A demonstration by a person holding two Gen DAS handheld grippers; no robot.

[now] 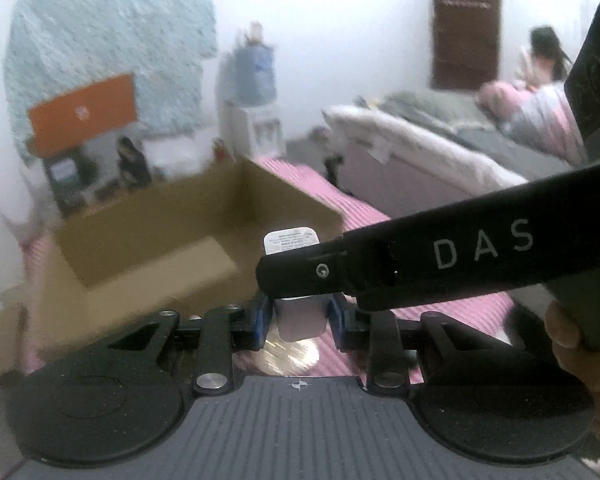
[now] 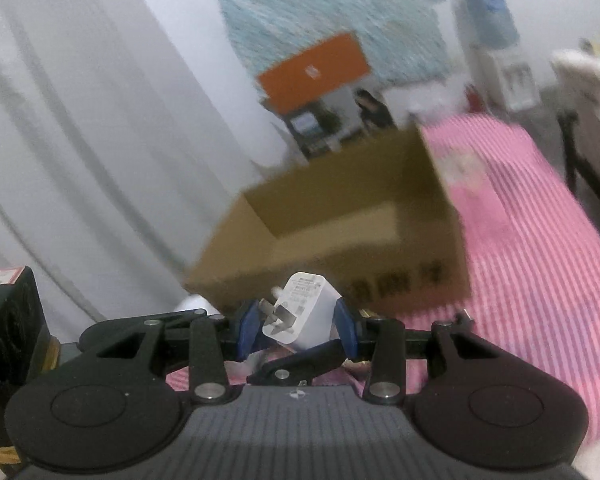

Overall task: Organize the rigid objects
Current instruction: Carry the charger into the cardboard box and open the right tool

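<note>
It was a lived-in room of a home, more bedroom than anything. A bed (image 1: 440, 148) with rumpled grey and white bedding ran along the far wall, and a person (image 1: 540, 80) sat on it. A water dispenser (image 1: 256, 96) stood against the white wall, pale curtains (image 2: 80, 140) hung at one side, and a pink striped cloth (image 2: 540, 240) covered the table (a cardboard box (image 2: 340, 232) sat open on it).
</note>
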